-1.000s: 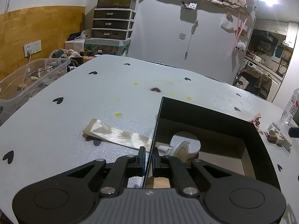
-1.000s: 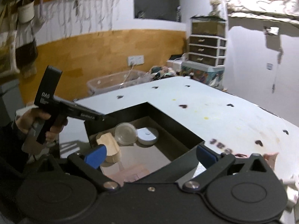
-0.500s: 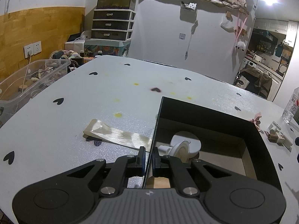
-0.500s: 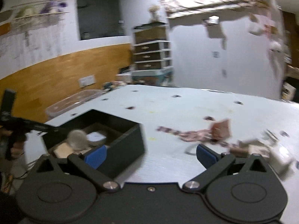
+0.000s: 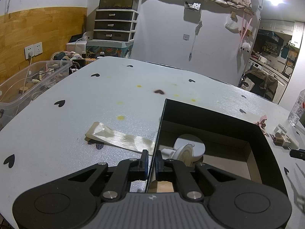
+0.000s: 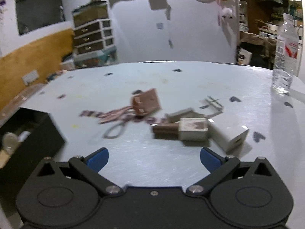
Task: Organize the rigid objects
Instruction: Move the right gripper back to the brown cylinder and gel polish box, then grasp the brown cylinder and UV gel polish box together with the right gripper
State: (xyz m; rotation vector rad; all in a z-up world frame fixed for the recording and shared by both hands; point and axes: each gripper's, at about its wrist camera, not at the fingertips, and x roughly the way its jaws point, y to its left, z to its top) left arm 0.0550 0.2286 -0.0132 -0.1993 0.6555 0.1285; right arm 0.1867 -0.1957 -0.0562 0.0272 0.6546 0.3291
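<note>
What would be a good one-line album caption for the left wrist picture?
Left gripper clamped on the wall of a black box holding a white round lid, on a heart-dotted table.

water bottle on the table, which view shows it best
The right wrist view: the water bottle stands upright at the table's far right, visible from cap to base with its red and white label. The left wrist view shows only a sliver of its lower body cut off at the right edge.
</note>
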